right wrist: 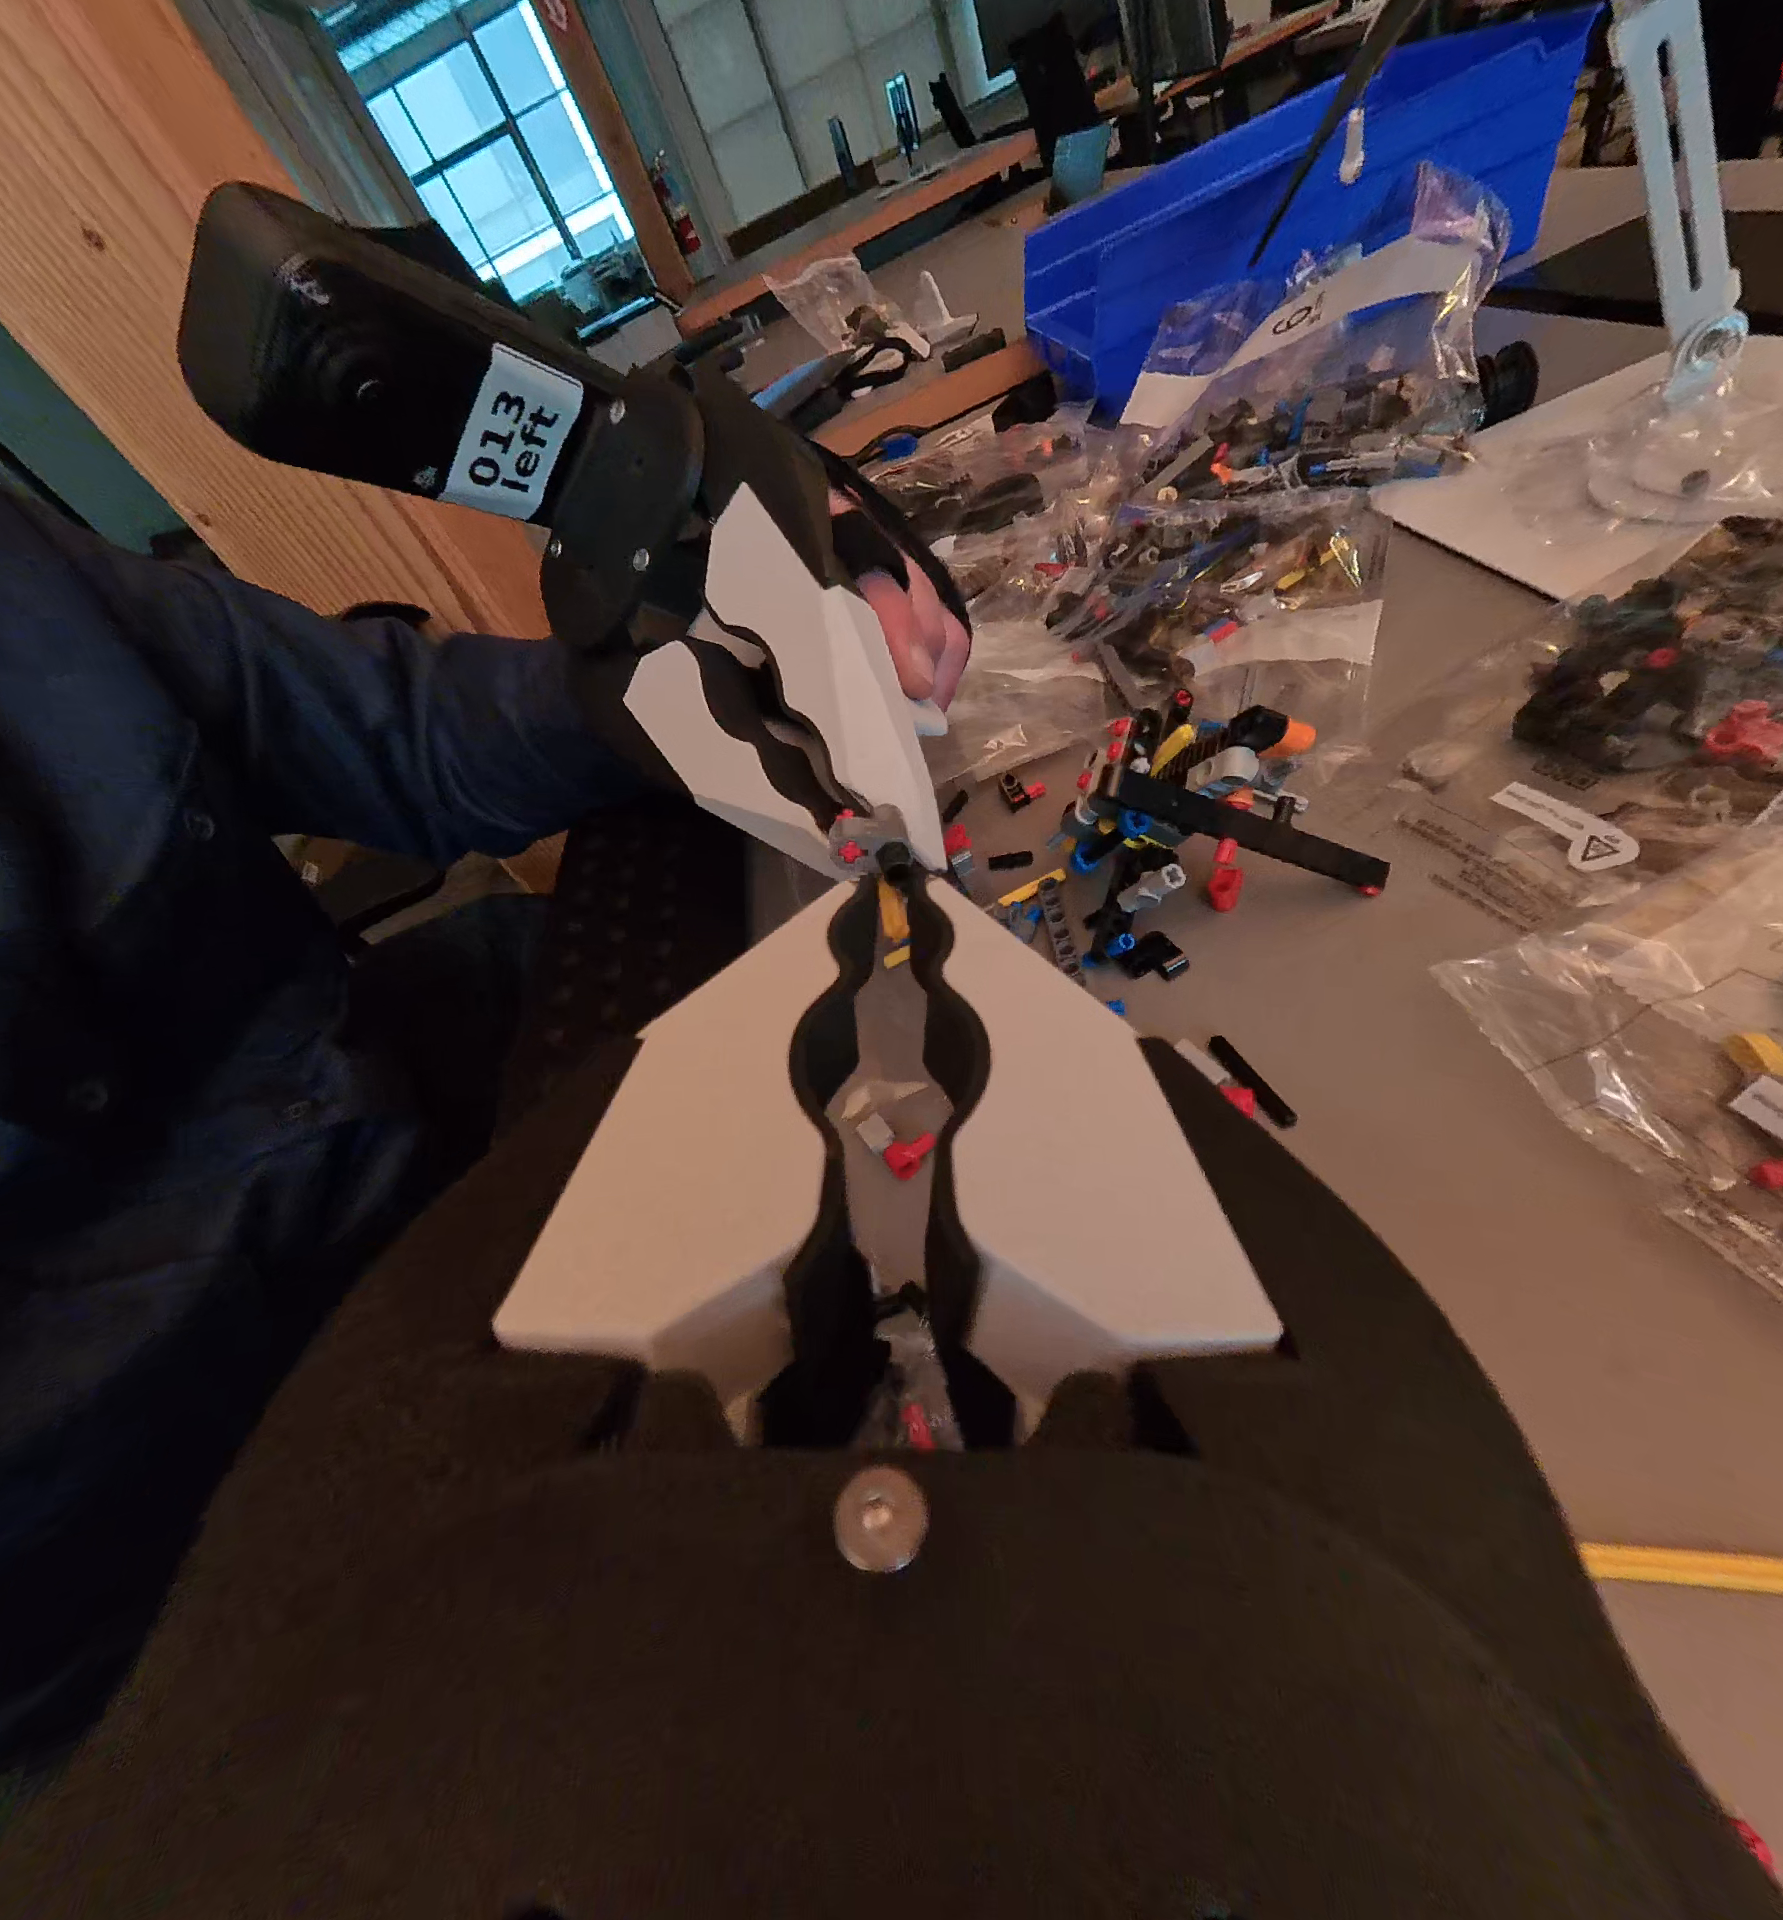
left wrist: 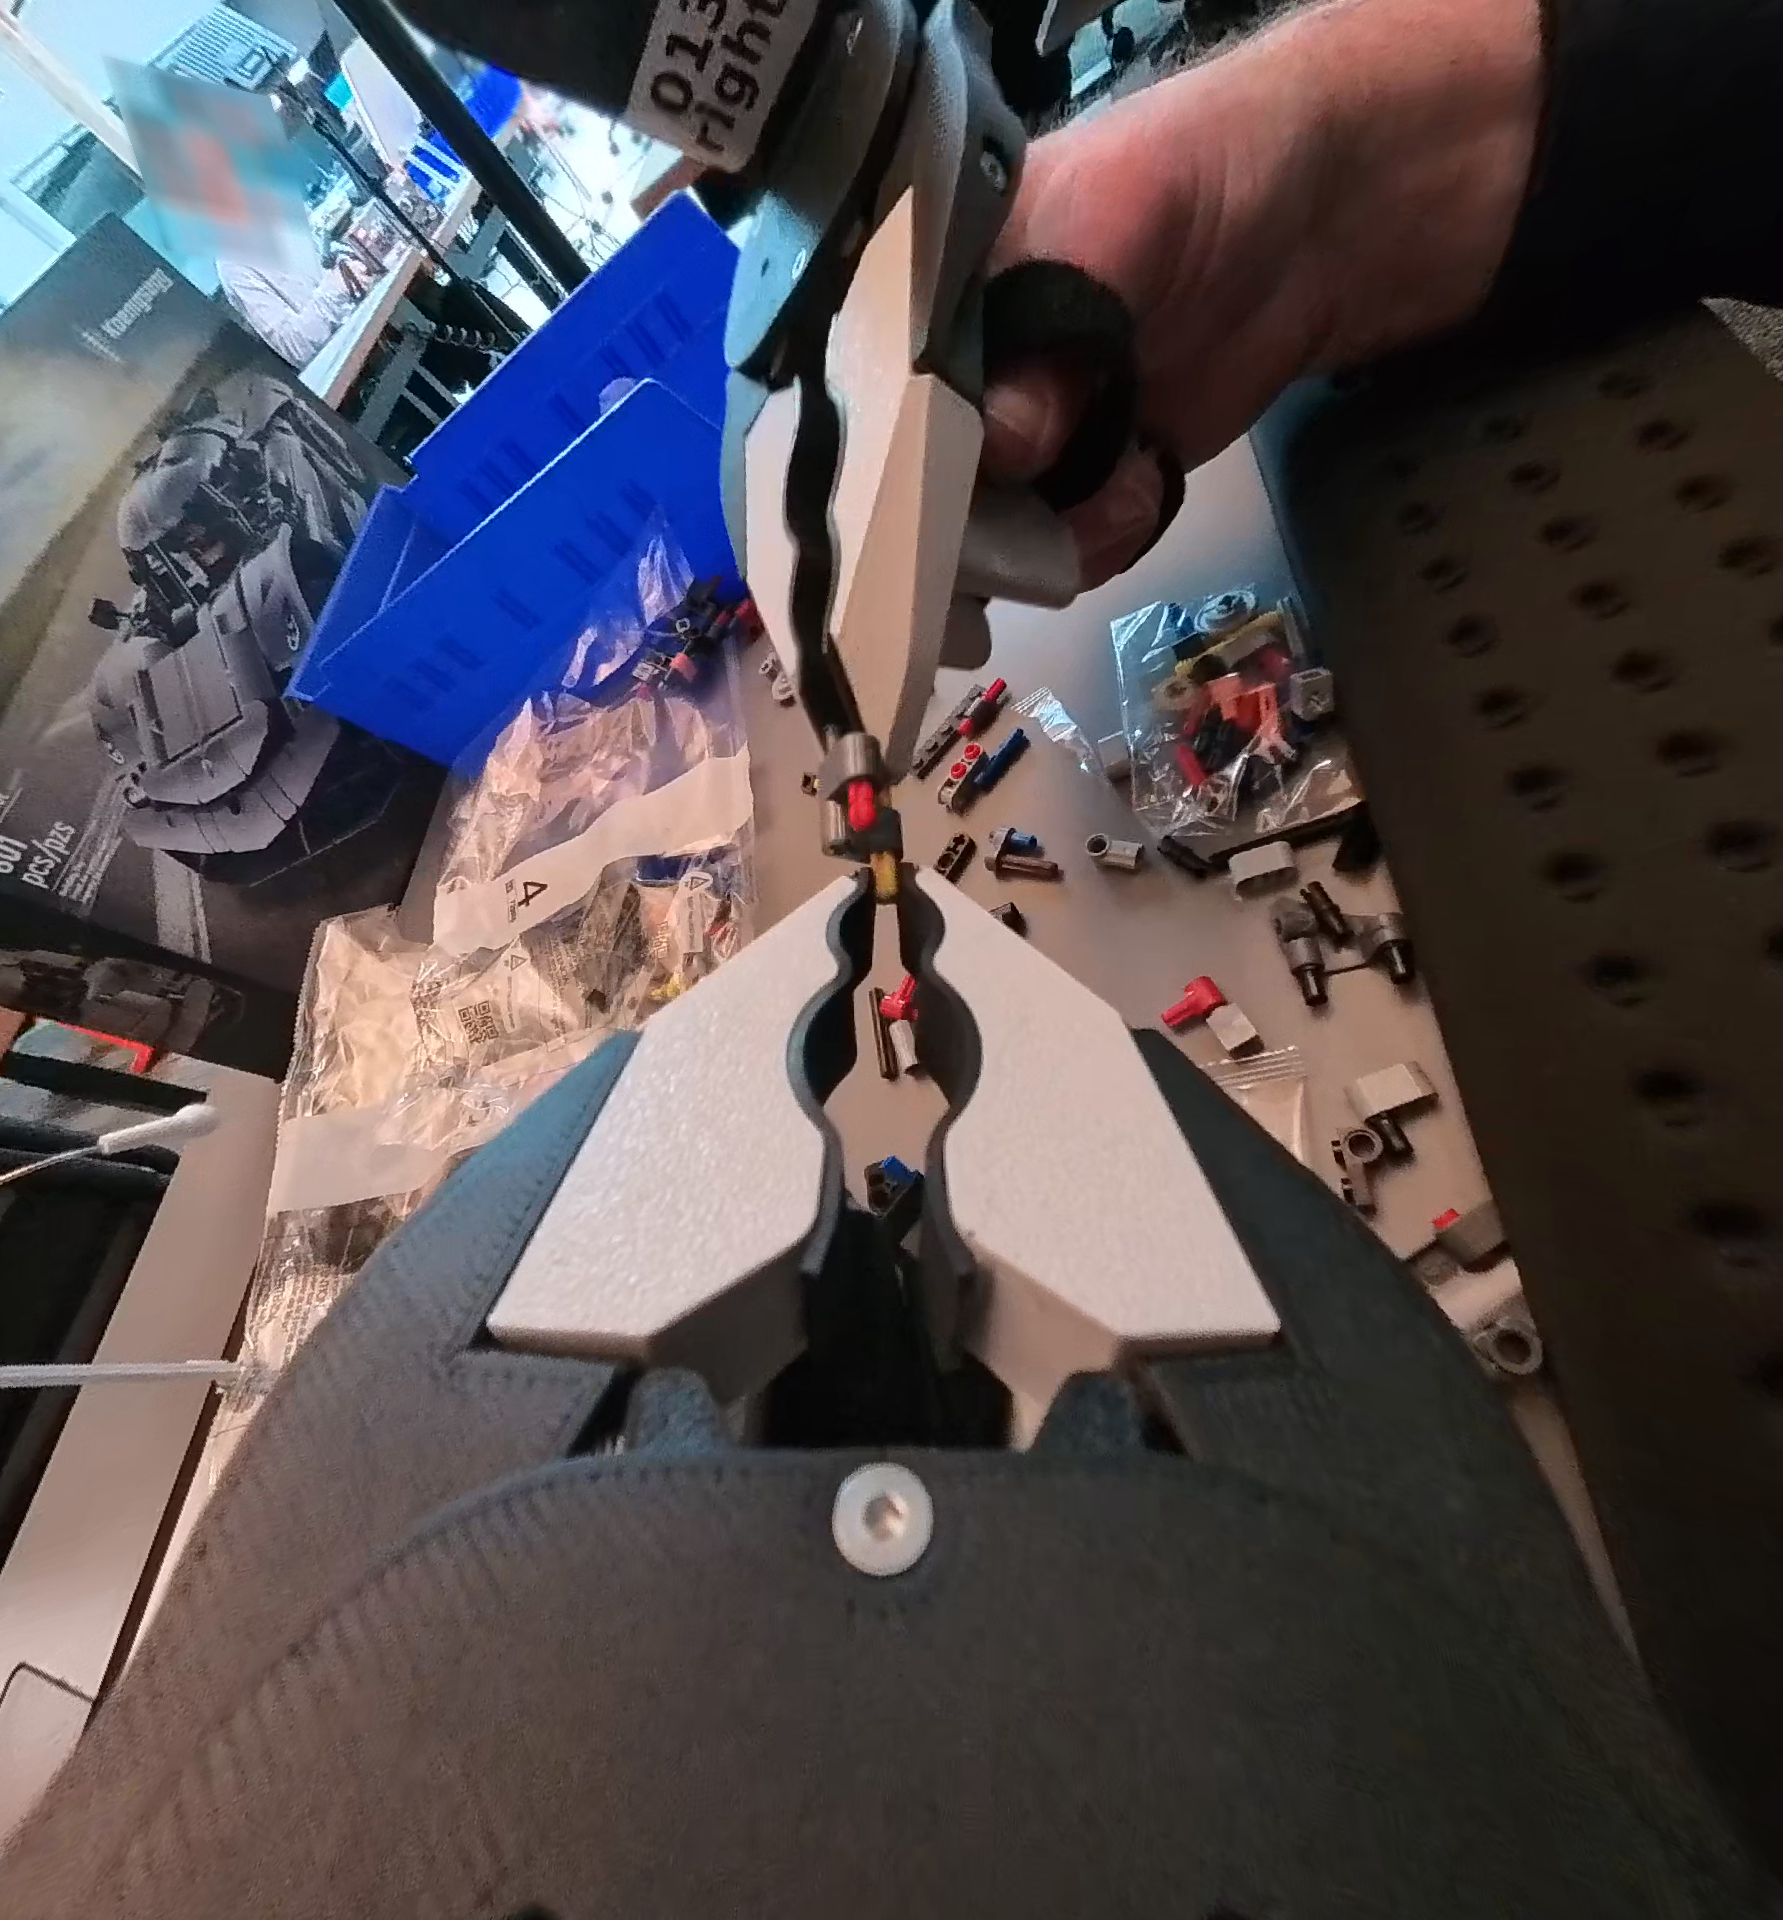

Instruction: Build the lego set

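Note:
A small lego assembly (left wrist: 861, 816) of grey, red, black and yellow parts hangs in the air above the grey table (left wrist: 1105, 644). My left gripper (left wrist: 882, 883) is shut on its yellow end. My right gripper (left wrist: 866, 764) comes down from above and is shut on the grey end, held by a hand (left wrist: 1230, 260). In the right wrist view the same assembly (right wrist: 871, 852) sits between my right gripper (right wrist: 892, 883) and my left gripper (right wrist: 882, 826), tip to tip. A half-built model (right wrist: 1209, 800) lies on the table behind.
Loose pieces (left wrist: 1012, 852) are scattered on the table. Bags of parts (left wrist: 575, 904) (right wrist: 1261, 488), blue bins (left wrist: 554, 499) (right wrist: 1230, 229) and the set's box (left wrist: 118, 623) stand around. A black perforated chair (left wrist: 1614, 831) is at the right, a yellow axle (right wrist: 1697, 1569) near the front. The yellow axle (right wrist: 1697, 1569) is about 15 cm from both grippers' fingertips.

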Available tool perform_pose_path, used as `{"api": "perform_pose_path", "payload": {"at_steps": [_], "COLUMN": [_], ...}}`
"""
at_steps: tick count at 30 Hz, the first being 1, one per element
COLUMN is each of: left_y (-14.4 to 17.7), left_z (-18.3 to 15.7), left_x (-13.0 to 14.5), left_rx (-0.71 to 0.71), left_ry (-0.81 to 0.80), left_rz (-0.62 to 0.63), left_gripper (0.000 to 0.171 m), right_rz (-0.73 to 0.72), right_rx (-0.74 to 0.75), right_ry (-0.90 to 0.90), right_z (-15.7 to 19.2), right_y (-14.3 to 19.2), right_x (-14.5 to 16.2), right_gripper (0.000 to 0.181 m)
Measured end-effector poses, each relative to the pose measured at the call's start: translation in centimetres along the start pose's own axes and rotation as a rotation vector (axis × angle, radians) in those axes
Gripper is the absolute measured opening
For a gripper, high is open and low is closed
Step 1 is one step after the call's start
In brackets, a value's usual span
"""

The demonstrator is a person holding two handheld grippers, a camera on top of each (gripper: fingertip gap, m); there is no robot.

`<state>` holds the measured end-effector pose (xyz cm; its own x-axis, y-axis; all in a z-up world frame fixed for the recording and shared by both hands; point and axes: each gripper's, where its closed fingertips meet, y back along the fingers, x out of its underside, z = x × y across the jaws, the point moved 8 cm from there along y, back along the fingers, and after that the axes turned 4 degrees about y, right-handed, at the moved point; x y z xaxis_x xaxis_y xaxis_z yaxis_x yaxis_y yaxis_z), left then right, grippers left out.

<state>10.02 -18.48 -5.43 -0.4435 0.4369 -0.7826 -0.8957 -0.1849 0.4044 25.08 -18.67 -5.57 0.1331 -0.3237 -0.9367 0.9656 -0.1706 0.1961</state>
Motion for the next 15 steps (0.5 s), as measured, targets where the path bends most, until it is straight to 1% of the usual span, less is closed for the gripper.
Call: {"api": "perform_pose_path", "payload": {"at_steps": [2,4,5,6,7,8,9,10,12,15], "left_y": [0.0,0.0,0.0,-0.1,-0.1,-0.2,-0.4,-0.5,-0.5,-0.6], "left_z": [0.1,0.2,0.3,0.4,0.4,0.3,0.1,-0.2,-0.5,-0.6], "left_x": [0.1,0.0,0.0,-0.1,-0.3,-0.4,-0.5,-0.4,-0.8,-0.8], "left_rx": [-0.002,-0.013,-0.028,-0.045,-0.069,-0.078,-0.077,-0.076,-0.102,-0.114], "left_ry": [0.005,0.008,0.011,0.007,-0.005,-0.023,-0.045,-0.076,-0.135,-0.172], "left_rz": [0.000,-0.004,0.000,0.000,-0.006,-0.008,0.004,0.021,0.016,0.041], "left_gripper": [0.003,0.005,0.013,0.030,0.038,0.042,0.039,0.029,0.015,0.014], "right_rz": [0.006,0.015,0.016,0.011,0.010,0.013,0.018,0.023,0.031,0.047], "right_rx": [-0.005,0.014,0.013,0.011,0.003,0.002,-0.002,-0.008,-0.009,0.003], "right_ry": [-0.004,0.030,0.024,0.016,0.014,0.021,0.024,0.023,0.029,0.045], "right_z": [0.0,0.2,0.2,0.1,0.2,0.2,0.3,0.4,0.4,0.5], "right_y": [-0.1,0.0,0.0,0.0,0.0,-0.1,-0.3,-0.4,-0.5,-0.5], "right_x": [0.0,-0.1,-0.1,-0.1,-0.1,-0.1,-0.1,-0.1,0.0,0.0], "right_gripper": [0.002,0.002,0.002,0.002,0.002,0.002,0.002,0.002,0.002,0.002]}}
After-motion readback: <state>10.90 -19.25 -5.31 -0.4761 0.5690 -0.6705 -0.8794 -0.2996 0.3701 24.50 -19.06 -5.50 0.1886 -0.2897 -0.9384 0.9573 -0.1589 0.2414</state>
